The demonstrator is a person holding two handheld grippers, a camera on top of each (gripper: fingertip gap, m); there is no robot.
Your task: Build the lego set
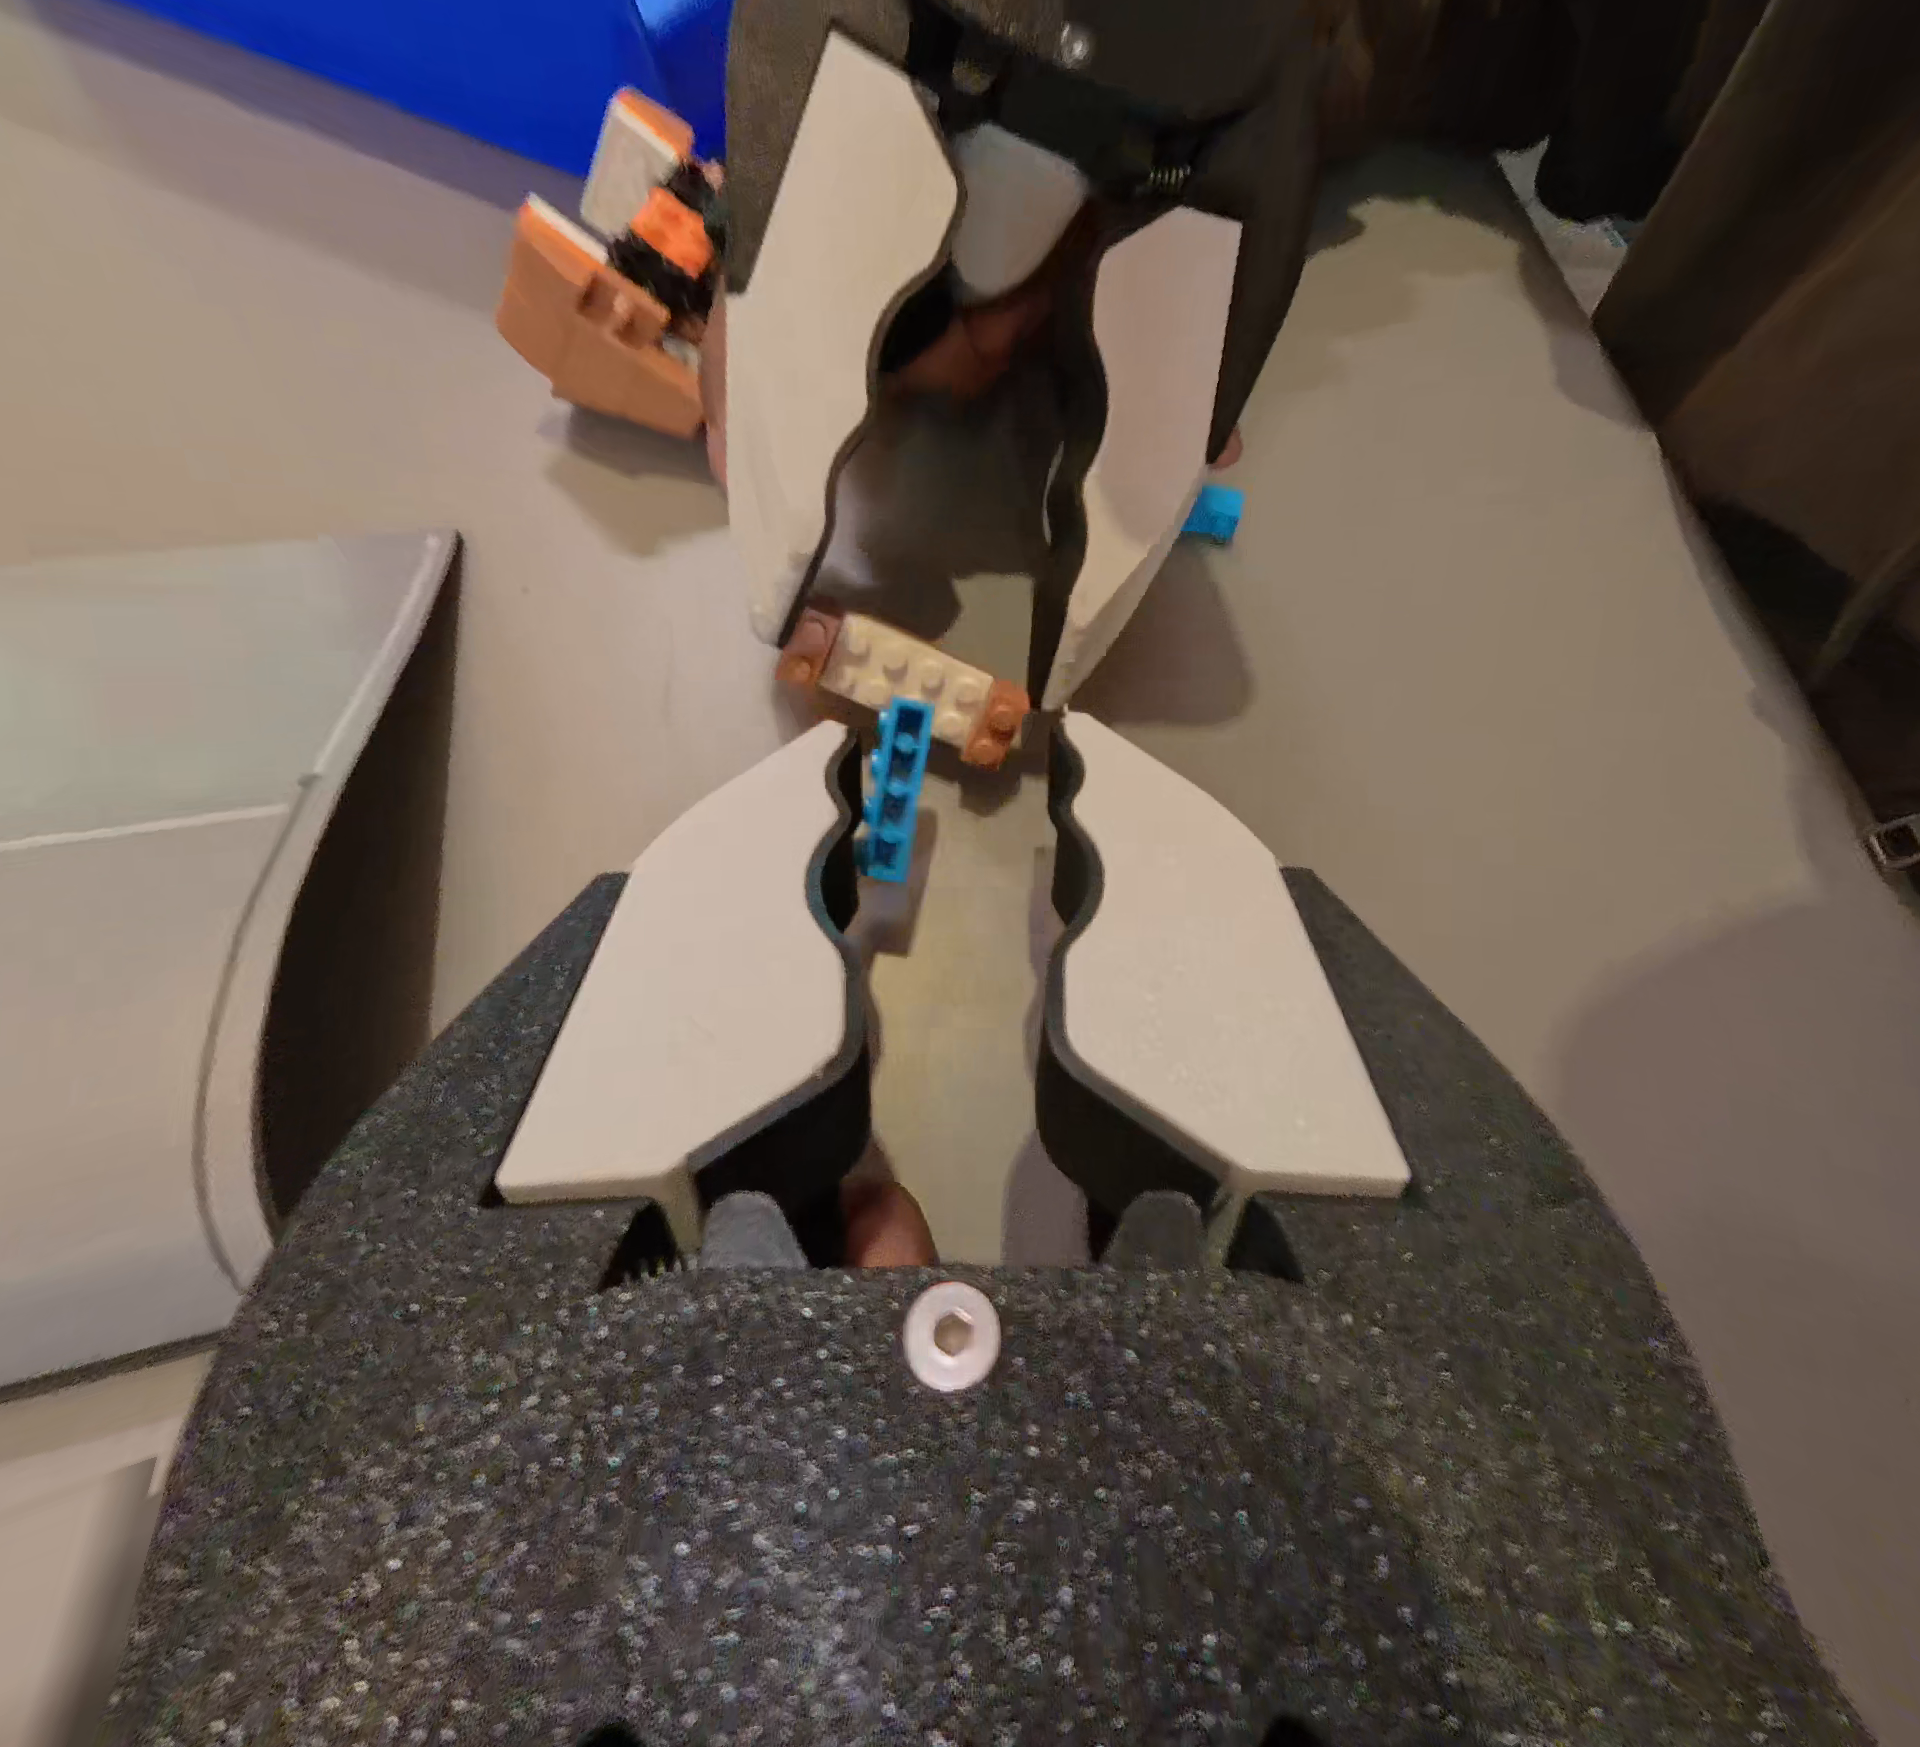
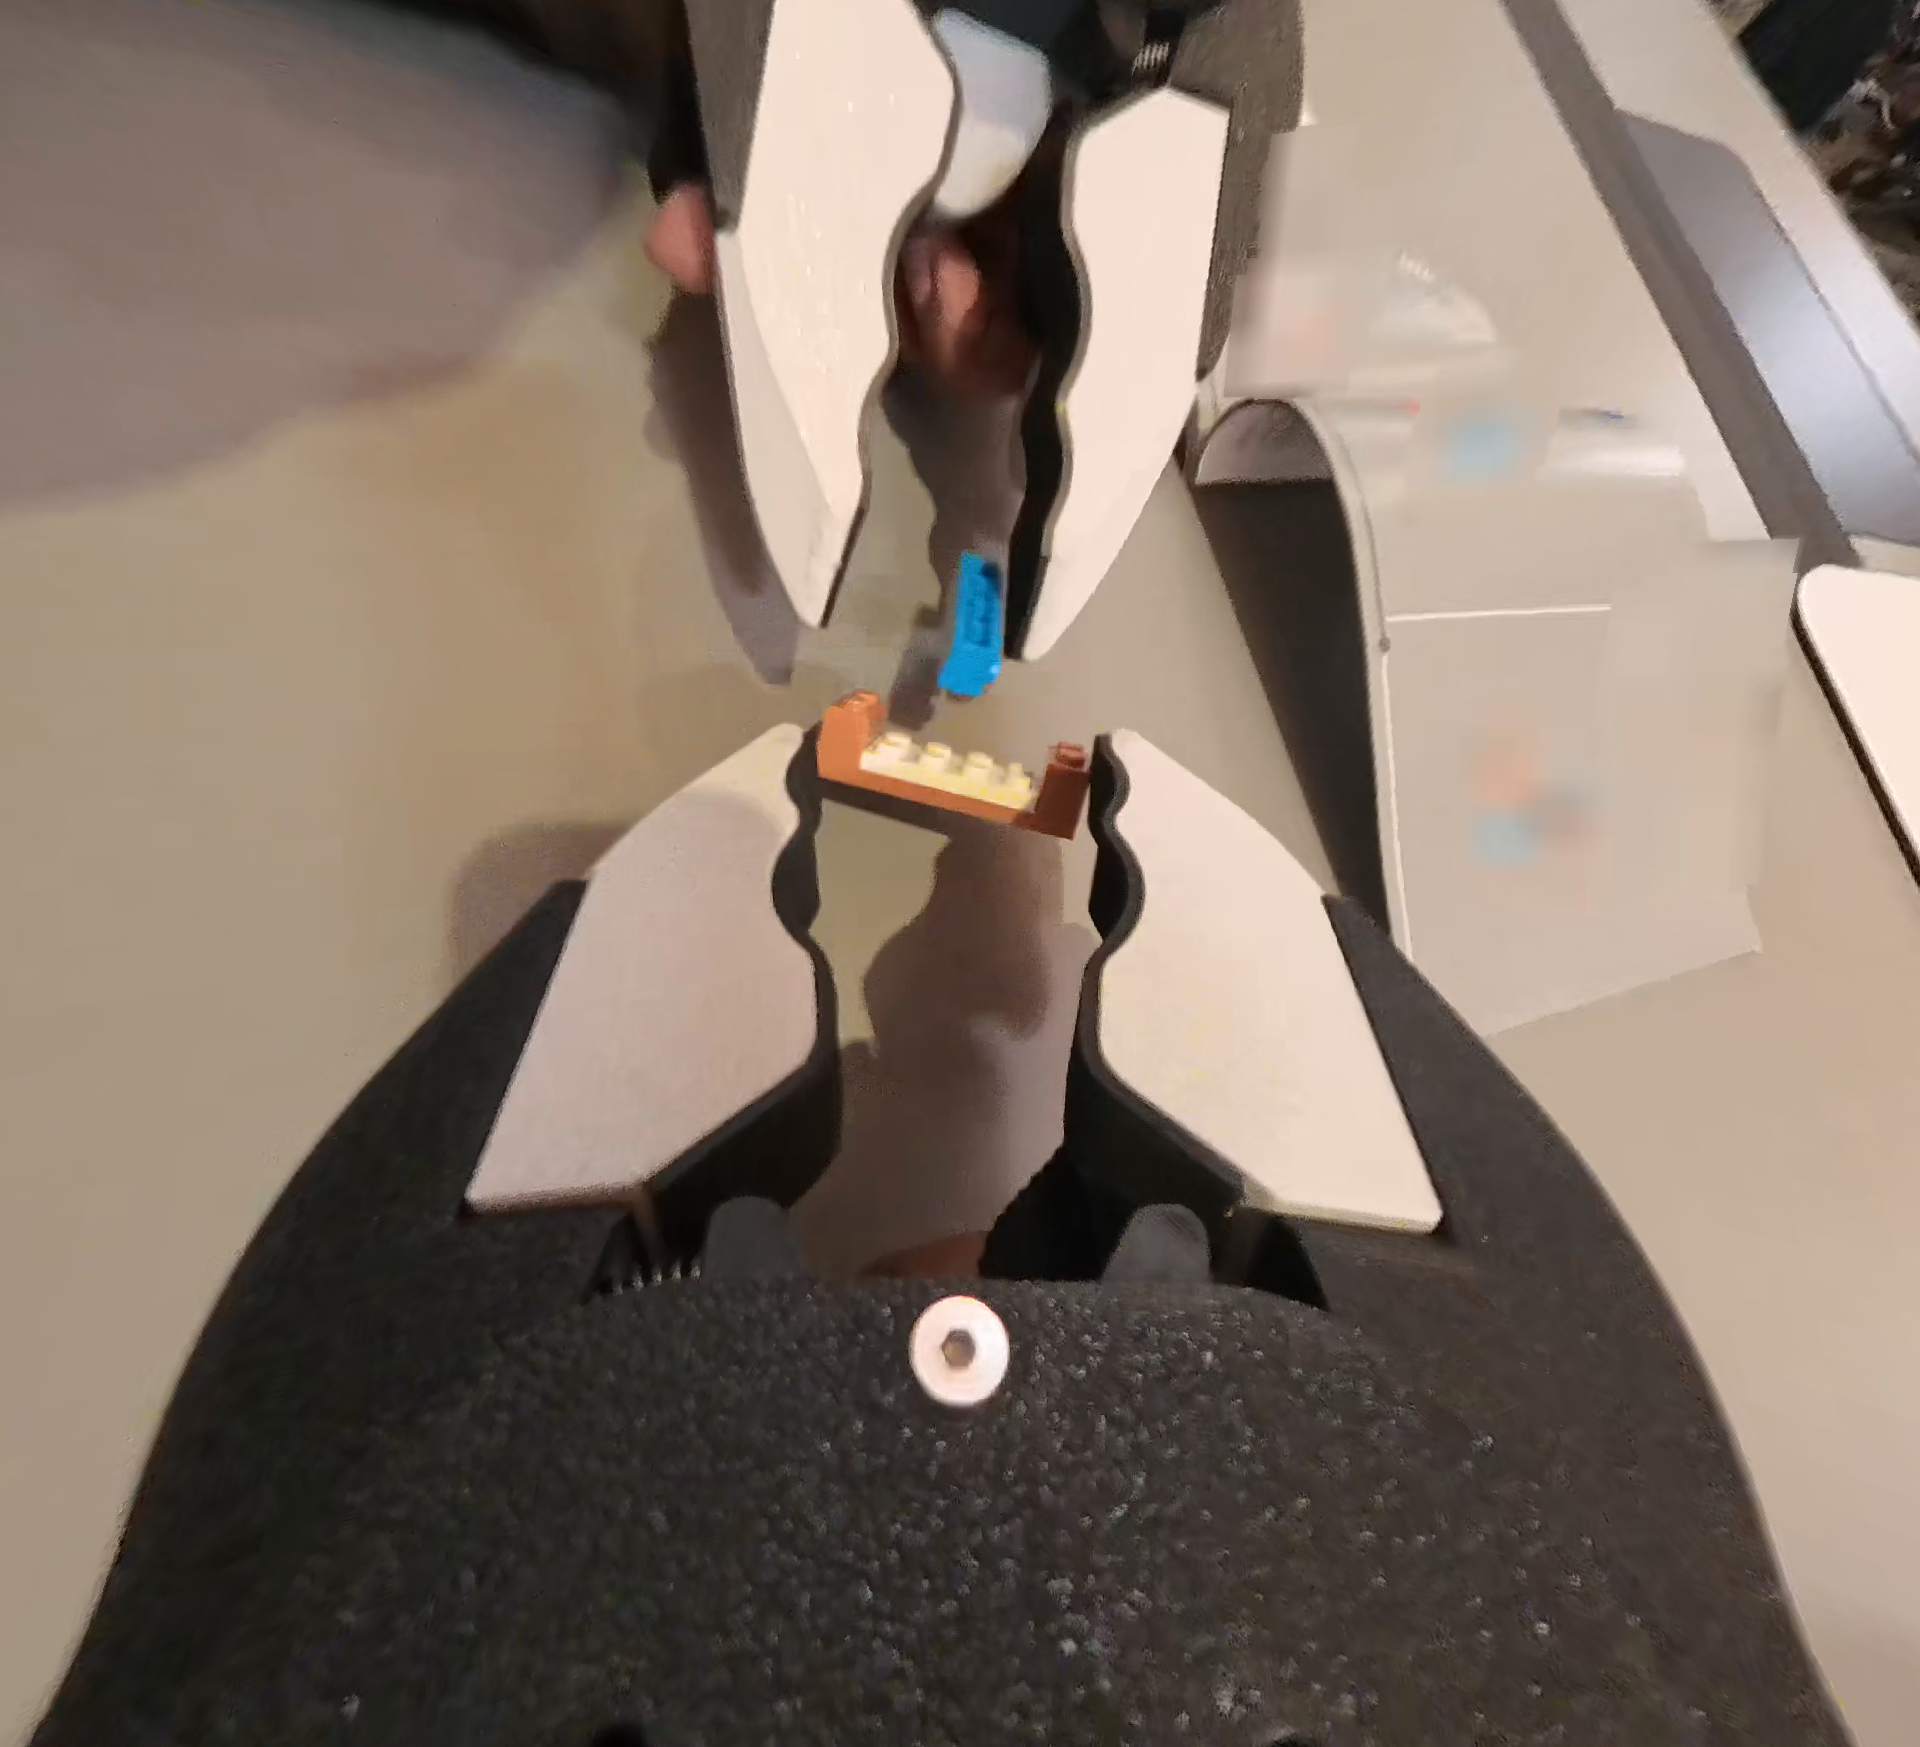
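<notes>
Though the sheets (image 2: pixel 1507 762) on the desk (image 2: pixel 312 658) are too blurred to read, the step seems plain: the right tool (image 2: pixel 956 762) clamps the brown-and-cream assembly (image 2: pixel 951 778) above the desk. The left tool (image 1: pixel 948 731), jaws apart, has a blue plate (image 1: pixel 894 788) against one finger. The next move is probably aligning the plate over the cream studs and pressing.

Right gripper (image 2: pixel 951 747) at bottom, fingers closed on the two ends of a brown and cream lego assembly (image 2: pixel 954 781), held level above the grey table (image 2: pixel 312 658); cream studs face up, with raised brown end pieces. Left gripper (image 2: pixel 920 643) opposite, pointing toward the camera, jaws parted, a blue lego plate (image 2: pixel 971 625) resting against its one finger, just above the assembly. Blurred white paper sheets (image 2: pixel 1507 658) lie at right on the table.
</notes>
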